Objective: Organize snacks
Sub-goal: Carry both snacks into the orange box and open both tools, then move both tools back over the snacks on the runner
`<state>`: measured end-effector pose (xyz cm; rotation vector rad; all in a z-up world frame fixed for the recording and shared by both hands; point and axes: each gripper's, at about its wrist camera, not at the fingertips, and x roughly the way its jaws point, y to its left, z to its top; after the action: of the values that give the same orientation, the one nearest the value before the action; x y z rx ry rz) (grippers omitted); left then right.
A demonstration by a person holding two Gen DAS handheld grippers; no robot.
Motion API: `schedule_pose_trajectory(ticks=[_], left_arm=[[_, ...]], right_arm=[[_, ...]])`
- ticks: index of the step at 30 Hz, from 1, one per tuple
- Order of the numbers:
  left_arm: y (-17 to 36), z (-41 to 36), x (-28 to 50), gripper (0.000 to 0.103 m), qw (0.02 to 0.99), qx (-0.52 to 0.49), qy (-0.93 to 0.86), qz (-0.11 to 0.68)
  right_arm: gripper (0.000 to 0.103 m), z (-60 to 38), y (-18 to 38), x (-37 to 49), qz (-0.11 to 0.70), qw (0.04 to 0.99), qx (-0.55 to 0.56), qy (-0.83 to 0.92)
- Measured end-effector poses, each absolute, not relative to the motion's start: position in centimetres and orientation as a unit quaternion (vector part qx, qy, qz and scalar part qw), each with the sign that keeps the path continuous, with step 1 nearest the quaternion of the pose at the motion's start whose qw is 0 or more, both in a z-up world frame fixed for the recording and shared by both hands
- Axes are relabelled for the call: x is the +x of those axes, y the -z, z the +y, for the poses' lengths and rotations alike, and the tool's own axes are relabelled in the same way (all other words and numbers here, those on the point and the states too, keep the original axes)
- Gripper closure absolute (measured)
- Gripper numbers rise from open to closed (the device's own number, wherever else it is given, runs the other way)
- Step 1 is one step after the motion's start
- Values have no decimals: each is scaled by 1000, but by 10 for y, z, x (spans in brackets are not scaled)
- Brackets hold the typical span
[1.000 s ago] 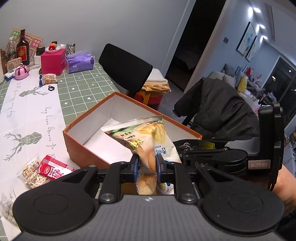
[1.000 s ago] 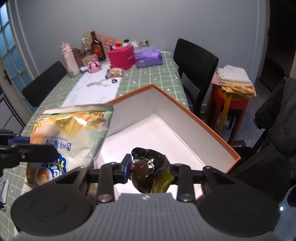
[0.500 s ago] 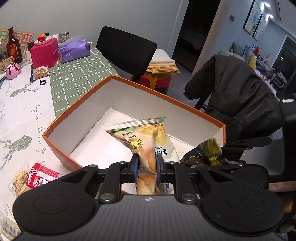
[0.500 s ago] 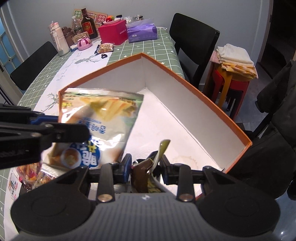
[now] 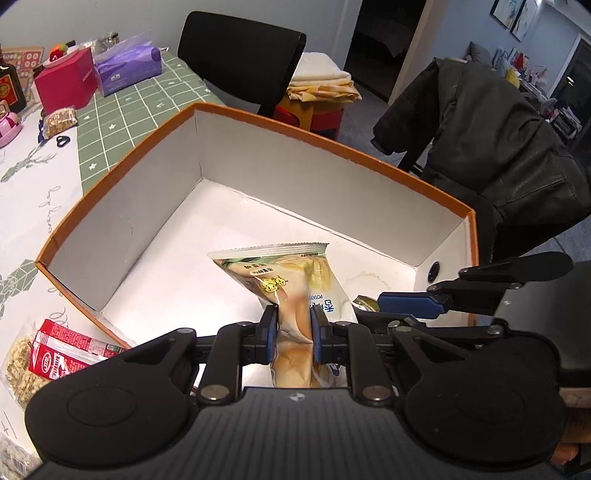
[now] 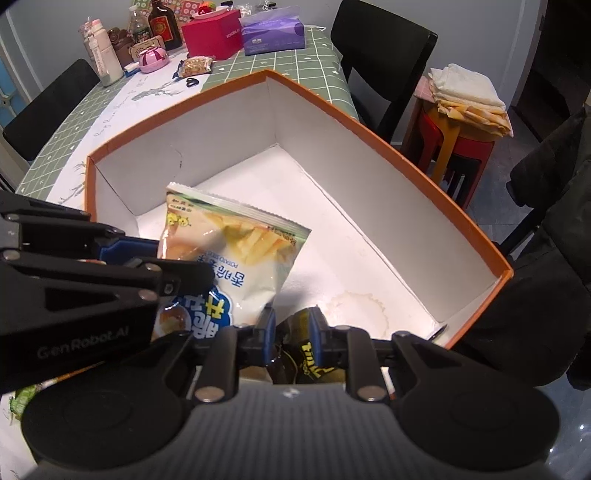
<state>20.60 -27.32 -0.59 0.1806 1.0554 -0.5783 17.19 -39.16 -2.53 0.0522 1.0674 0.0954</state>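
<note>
An orange box (image 5: pixel 332 144) with a white inside stands on the table's corner. My left gripper (image 5: pixel 293 321) is shut on the lower end of a pale potato-stick bag (image 5: pixel 291 273), which tilts low inside the box. From the right wrist, the same bag (image 6: pixel 236 251) leans over the box floor, with the left gripper's fingers (image 6: pixel 125 247) beside it. My right gripper (image 6: pixel 293 325) holds a dark snack packet (image 6: pixel 295 354) with yellow lettering; its jaws are closing tighter on it. That packet hangs just above the box's near corner (image 6: pixel 476 314).
A red packet (image 5: pixel 62 350) and bags of nuts lie on the table left of the box. A red box (image 5: pixel 66 79), a purple tissue pack (image 5: pixel 127 66) and bottles (image 6: pixel 162 26) stand at the far end. A black chair (image 5: pixel 240 51), a jacket (image 5: pixel 498 147) and a stool (image 6: pixel 465 147) flank the table.
Both grippers have sunk toward the box floor with their packets. The potato-stick bag now hangs inside the walls. The right jaws have narrowed, squeezing the dark packet thinner.
</note>
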Motion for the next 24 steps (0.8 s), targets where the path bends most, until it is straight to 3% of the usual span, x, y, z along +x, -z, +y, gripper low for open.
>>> schedule_pose_trajectory(ticks=[4,6,7,8,16,18,24], left_arm=[[12,-271,211,80,827,68,254,497],[10,-267,214,70,829,54,248,499],[9,-265,215,60,828,46,247,501],[6,-261,216,59,829,37,249,499],[-19,-239,210,59,841,8,256,477],[-25,-232,205,59,845,8,255,471],[-44,-209,186,59,855,19,250,454]], right_arm=[[85,-393,22,172,502,863,25,-38],[85,-395,21,172,500,865,29,-36],[85,-397,20,171,498,866,30,-35],[84,-398,19,171,497,866,31,-33],[81,-397,13,168,488,872,34,-30],[72,-396,8,164,481,875,35,-32],[69,-385,-10,151,459,887,26,-40]])
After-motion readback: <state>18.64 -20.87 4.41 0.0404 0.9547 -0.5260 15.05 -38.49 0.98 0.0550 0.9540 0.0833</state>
